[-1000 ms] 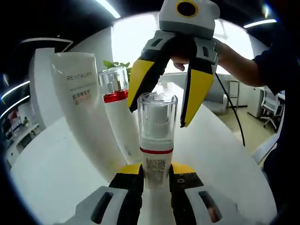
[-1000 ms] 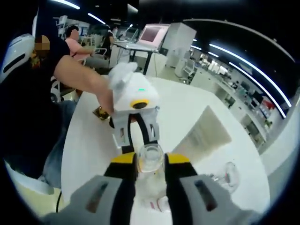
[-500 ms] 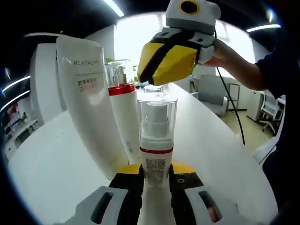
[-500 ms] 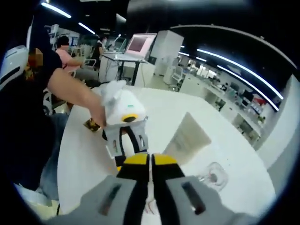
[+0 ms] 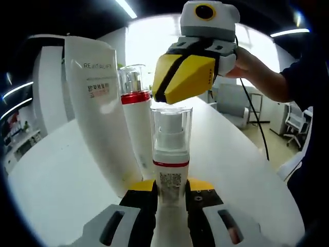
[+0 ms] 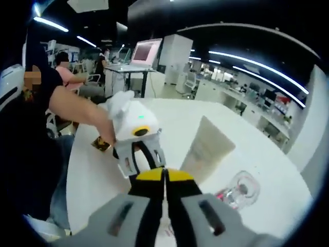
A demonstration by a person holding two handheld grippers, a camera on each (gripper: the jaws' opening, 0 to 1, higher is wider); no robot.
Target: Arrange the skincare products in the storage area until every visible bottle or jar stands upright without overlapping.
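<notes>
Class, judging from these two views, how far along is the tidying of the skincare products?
Done: the white tube and red-banded bottle stand upright on the table. In hand: the left claw grips a clear-capped pump bottle upright; the right claw hovers shut above it. Left: releasing it.

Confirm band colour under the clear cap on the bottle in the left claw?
Red, on the bottle; best seen in the left gripper view.

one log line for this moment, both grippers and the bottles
left gripper: shut on pump bottle, upright | right gripper: shut, above its cap | second pump bottle, white tube: upright | table
</notes>
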